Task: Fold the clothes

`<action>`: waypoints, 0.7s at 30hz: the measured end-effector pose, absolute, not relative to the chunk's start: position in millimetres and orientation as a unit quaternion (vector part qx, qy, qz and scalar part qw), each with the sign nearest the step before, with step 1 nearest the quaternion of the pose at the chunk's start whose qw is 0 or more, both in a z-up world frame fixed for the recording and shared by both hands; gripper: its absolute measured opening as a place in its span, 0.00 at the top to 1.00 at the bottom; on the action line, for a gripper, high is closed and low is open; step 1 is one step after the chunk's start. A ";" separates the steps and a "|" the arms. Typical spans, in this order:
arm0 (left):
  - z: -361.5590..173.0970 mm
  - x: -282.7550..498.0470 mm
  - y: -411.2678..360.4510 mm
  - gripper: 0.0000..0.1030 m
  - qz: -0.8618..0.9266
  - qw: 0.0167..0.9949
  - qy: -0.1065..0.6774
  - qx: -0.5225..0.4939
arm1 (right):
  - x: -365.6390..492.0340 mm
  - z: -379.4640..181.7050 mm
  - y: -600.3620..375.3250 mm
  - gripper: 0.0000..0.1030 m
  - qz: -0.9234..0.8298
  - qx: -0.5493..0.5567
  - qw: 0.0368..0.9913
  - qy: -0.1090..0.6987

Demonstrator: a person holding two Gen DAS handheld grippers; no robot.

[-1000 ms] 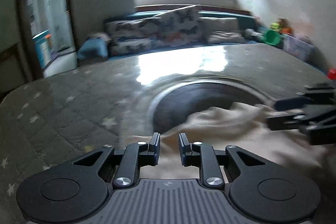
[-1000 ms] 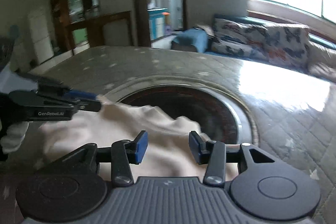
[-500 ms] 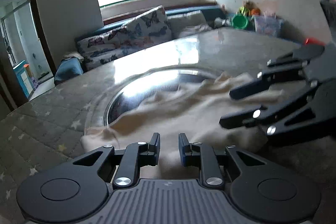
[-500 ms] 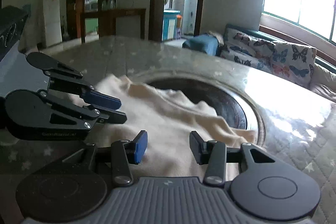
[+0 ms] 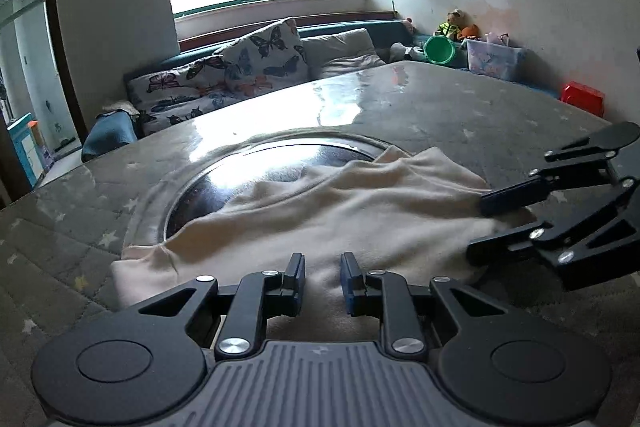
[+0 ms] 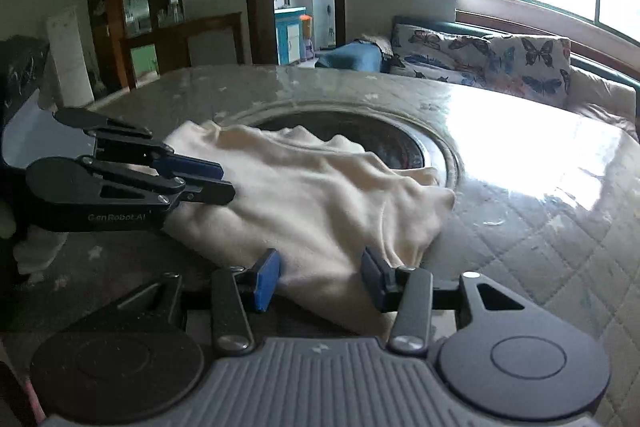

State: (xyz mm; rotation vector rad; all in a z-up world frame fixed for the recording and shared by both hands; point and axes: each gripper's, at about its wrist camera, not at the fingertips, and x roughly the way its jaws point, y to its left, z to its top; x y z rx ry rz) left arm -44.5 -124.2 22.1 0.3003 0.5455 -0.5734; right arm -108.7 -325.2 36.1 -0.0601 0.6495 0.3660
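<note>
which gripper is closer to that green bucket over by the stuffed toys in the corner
Right. The right gripper sits at the cream garment's edge on the side toward the green bucket. The left gripper hovers over the garment's near edge, farther from that corner.

My own gripper bodies hide the cream garment's (image 5: 360, 211) near edge. In the right wrist view my left gripper (image 6: 228, 183) covers its left corner, and the frame edge crops my gloved hand (image 6: 8, 223).
</note>
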 end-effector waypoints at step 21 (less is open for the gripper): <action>25.3 -16.4 -33.6 0.40 -0.114 0.941 0.315 0.043 | -57.9 18.9 -365.1 0.34 0.101 0.079 0.931 0.341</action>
